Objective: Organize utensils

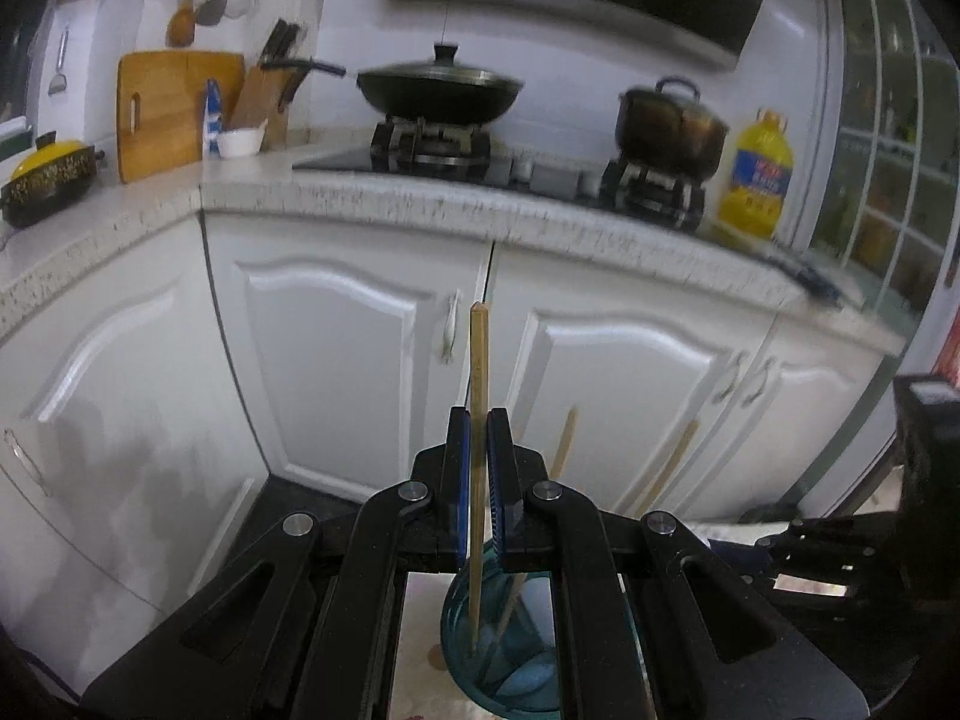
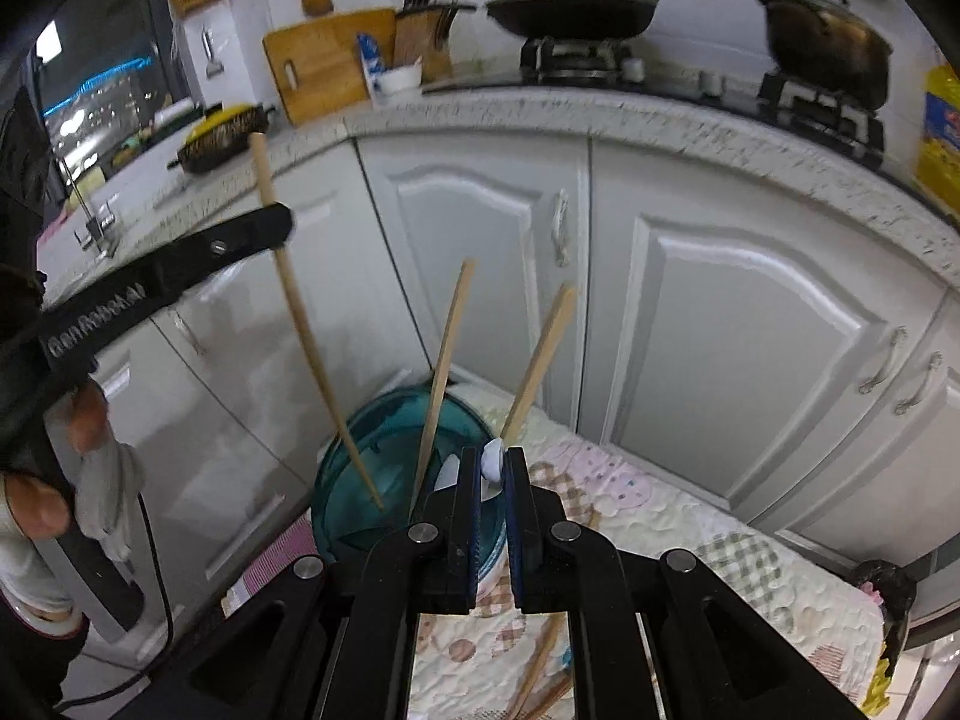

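Observation:
A teal glass cup (image 1: pixel 480 660) (image 2: pixel 372 450) stands on a quilted cloth. My left gripper (image 1: pixel 478 414) (image 2: pixel 285 228) is shut on a wooden chopstick (image 1: pixel 478 360) (image 2: pixel 300 312), held nearly upright with its lower tip inside the cup. A second chopstick (image 2: pixel 444 360) leans in the cup. My right gripper (image 2: pixel 493 456) is over the cup's right rim, shut on the rounded end of a white spoon (image 2: pixel 492 461). Another chopstick (image 2: pixel 540 354) rises just behind that spoon; its lower end is hidden. Pale spoon shapes lie in the cup's bottom.
Loose chopsticks (image 2: pixel 540 672) lie on the quilted cloth (image 2: pixel 690 516) under my right gripper. White cabinet doors (image 1: pixel 336 348) stand close behind. The counter above holds a wok (image 1: pixel 438 90), a pot (image 1: pixel 672 126), an oil bottle (image 1: pixel 756 174) and a cutting board (image 1: pixel 168 108). A gloved hand (image 2: pixel 108 480) is at left.

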Motion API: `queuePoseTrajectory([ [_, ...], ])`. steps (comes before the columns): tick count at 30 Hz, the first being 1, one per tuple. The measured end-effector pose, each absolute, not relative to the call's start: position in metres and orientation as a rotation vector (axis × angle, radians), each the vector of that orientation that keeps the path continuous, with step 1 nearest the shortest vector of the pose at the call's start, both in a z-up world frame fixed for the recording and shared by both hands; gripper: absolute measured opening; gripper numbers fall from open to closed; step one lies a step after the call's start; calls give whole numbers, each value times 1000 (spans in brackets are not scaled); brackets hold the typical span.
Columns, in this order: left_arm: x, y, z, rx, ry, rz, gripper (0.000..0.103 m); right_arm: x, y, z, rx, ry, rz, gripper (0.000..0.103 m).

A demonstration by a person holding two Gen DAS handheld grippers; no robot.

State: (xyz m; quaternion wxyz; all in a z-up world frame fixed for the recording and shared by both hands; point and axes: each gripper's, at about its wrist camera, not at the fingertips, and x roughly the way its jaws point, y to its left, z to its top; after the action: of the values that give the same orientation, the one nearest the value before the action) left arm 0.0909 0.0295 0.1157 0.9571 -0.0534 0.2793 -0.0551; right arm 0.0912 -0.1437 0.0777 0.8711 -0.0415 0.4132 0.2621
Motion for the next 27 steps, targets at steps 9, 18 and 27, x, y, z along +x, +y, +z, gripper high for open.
queuePoseTrajectory([
  [9,100,24,74,-118,669,-102,4,105,-140,36,-11,960,581,11],
  [18,90,30,76,-164,700,-112,25,86,-169,47,97,929,575,29],
  [27,52,25,84,-150,680,-133,37,55,-189,44,150,933,548,30],
])
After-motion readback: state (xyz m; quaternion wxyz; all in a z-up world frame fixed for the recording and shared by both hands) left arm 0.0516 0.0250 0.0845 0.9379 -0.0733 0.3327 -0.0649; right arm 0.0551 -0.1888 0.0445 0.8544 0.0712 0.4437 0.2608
